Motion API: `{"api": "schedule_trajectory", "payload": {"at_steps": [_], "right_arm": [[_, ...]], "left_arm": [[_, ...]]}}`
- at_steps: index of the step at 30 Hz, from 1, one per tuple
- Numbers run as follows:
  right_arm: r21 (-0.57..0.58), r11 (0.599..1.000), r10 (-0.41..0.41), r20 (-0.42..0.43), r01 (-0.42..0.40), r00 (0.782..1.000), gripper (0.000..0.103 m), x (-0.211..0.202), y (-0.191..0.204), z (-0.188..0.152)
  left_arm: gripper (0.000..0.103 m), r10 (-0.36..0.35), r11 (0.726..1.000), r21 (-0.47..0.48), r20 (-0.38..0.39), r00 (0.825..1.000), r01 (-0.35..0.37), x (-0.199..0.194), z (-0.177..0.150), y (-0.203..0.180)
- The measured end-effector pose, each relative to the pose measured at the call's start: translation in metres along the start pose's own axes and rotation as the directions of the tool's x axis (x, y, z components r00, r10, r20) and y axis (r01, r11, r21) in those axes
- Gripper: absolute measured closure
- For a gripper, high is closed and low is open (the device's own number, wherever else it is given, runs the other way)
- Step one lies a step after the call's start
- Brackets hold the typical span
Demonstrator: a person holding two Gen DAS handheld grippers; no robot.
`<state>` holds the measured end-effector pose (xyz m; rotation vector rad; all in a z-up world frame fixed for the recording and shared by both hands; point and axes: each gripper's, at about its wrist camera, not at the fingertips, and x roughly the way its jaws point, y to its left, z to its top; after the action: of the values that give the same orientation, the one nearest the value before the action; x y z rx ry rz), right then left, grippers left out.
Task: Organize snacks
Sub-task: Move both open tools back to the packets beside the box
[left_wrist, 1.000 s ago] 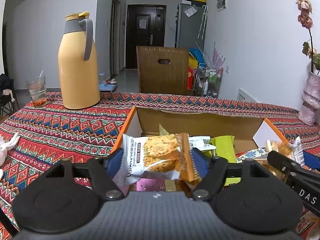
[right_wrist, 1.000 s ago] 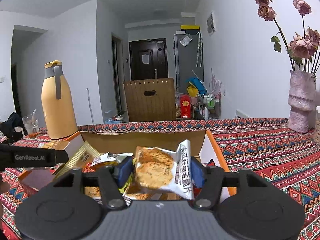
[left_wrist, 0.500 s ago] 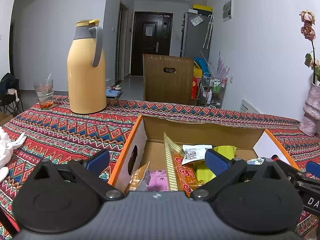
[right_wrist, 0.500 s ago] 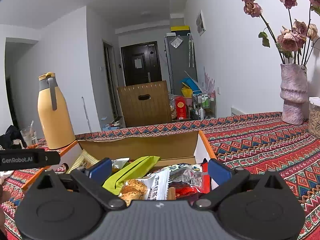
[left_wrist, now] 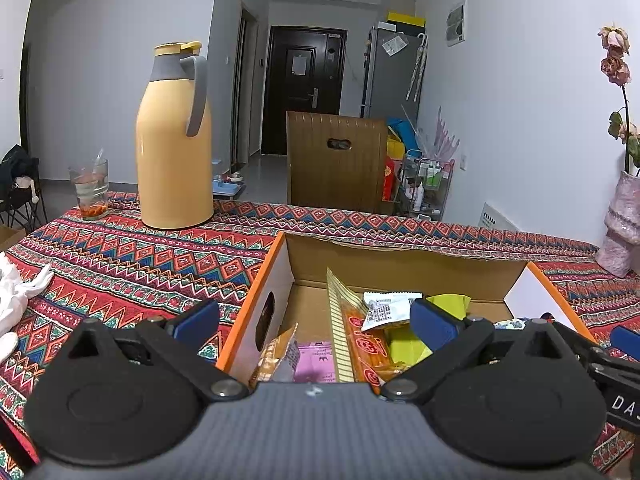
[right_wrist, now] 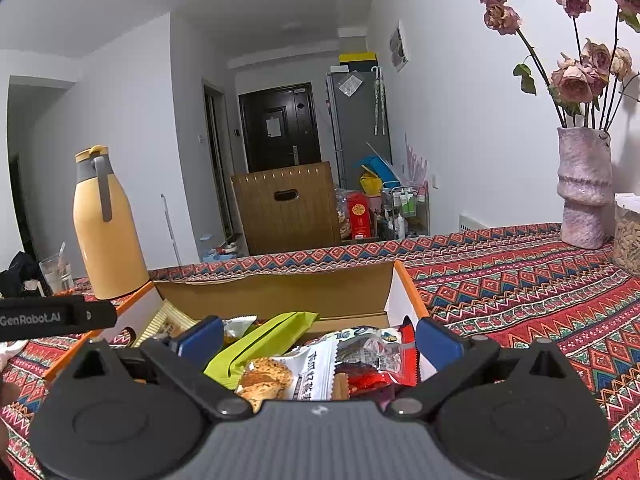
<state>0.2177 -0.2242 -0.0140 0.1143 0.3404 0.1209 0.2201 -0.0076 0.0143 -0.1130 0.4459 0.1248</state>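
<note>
- Both snack packets that sat clamped between the blue pads a second ago have dropped out of the grippers and now lie in the open cardboard box with orange edges [left_wrist: 280, 264].
- Left gripper [left_wrist: 314, 322] stands with its jaws spread wide and nothing between the pads, hovering over the box's left end.
- Below it, in the left wrist view, lie an orange biscuit packet with a silver end [left_wrist: 278, 356], a pink sachet [left_wrist: 314, 364], a yellow-striped orange wrapper [left_wrist: 352, 336], a white sachet with a printed code [left_wrist: 386, 310] and a lime-green pouch [left_wrist: 404, 344].
- Right gripper [right_wrist: 320, 338] is likewise spread wide and grips nothing, above the box's right end.
- Under it rests a silver packet showing an oat biscuit [right_wrist: 288, 372], touching a clear-and-red wrapped snack [right_wrist: 372, 364], with the lime-green pouch just to their left.
- On the red patterned tablecloth [left_wrist: 120, 264] stand a tall yellow thermos jug with a grey handle [left_wrist: 174, 140] and a drinking glass [left_wrist: 89, 190] beyond the box, well apart from it.
- A pink textured vase of dried roses [right_wrist: 582, 188] stands to the right, by the wall.
</note>
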Motion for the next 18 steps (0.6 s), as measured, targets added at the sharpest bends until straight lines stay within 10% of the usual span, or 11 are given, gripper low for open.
{"api": "schedule_trajectory", "payload": {"at_steps": [18], "right_arm": [[-0.044,0.999,0.032,0.013,-0.032,0.999,0.000,-0.047,0.007,0.009]], "left_arm": [[0.000,-0.062,0.998,0.026,-0.009,0.998,0.063,-0.056,0.014,0.004]]}}
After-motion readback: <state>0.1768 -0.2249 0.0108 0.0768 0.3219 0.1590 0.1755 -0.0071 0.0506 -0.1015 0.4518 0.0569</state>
